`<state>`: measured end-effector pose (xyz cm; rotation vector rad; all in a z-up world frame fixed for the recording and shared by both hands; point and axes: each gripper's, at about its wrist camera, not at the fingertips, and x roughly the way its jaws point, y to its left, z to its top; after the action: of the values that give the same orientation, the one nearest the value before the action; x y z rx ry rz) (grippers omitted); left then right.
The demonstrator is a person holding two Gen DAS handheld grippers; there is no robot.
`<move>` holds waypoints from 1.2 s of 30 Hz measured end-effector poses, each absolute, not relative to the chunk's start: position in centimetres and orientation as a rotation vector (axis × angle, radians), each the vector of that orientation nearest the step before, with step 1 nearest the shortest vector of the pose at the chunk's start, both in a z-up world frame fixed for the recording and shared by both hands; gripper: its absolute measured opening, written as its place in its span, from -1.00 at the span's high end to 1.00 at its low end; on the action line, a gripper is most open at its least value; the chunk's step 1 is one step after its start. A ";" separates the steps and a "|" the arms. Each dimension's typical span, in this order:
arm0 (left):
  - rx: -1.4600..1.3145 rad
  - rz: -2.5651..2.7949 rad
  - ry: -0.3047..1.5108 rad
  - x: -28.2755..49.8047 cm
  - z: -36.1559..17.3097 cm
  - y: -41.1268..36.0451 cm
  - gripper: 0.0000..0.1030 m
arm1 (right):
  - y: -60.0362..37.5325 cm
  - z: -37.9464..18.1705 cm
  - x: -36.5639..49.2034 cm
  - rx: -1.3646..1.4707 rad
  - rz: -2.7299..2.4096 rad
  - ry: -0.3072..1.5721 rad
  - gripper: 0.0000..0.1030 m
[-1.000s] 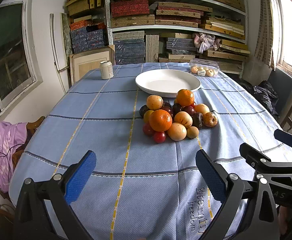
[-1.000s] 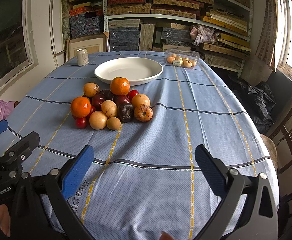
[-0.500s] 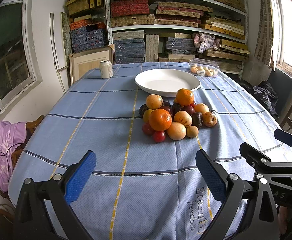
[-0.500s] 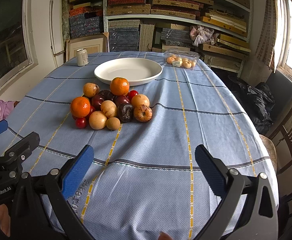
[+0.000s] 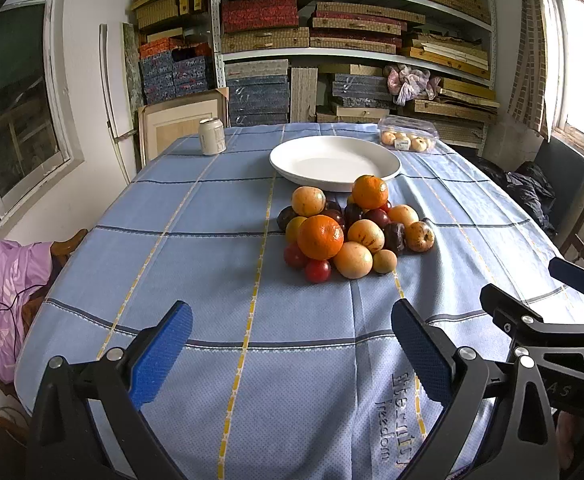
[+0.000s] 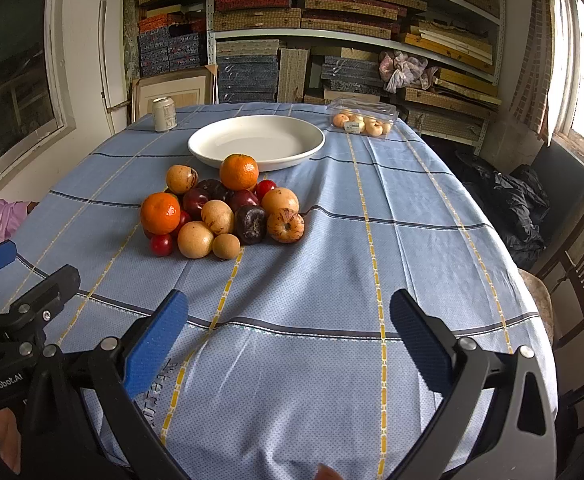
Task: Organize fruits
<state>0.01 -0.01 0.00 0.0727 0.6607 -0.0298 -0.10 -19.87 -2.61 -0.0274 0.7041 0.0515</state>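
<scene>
Fruit lies heaped in one pile (image 5: 354,232) at the centre of the left wrist frame, on the blue-checked cloth of the worktop (image 5: 195,248): two oranges, several tan and yellow round fruits, dark plums and small red ones, all touching one another. Just behind the pile, towards the top of the frame, sits a wide white plate (image 5: 334,158) with nothing in it. The rearmost orange (image 6: 239,171) comes close up to the plate's near rim in the right wrist view; whether it touches I cannot tell.

Both tools hang low at the bottom of their frames, well apart from the pile. The left gripper (image 5: 289,354) has its jaws spread wide and holds nothing; the right gripper (image 6: 287,348) is the same, wide open and bare. In the right wrist view the pile sits left of centre, so that tool points past it to the right.

By my reading the task is at its very start: no fruit is on the plate and none is gripped. The step in hand is the approach to a first pick. The next move calls for choosing a fruit at the outer edge or top of the heap, such as the front orange (image 5: 320,237), since pulling one from the middle would likely set its neighbours rolling. A round, smooth fruit wants the jaws centred across its widest part.

A drinks can (image 5: 211,136) and a clear box of small fruit (image 5: 408,139) stand at the far end, upper frame.
</scene>
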 end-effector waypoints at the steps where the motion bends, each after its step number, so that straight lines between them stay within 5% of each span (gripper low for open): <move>1: 0.072 -0.031 0.661 0.0 0.0 0.0 -0.93 | -19.9 -2.6 -0.1 -0.027 0.051 0.704 -0.92; 36: 0.071 -0.035 0.683 0.9 -1.9 -0.3 -0.93 | -20.0 -2.4 -0.1 -0.027 0.050 0.706 -0.92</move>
<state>0.85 -0.32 -1.87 0.0715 0.6832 -0.0348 -0.06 -19.97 -2.36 -0.0273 0.7065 0.0496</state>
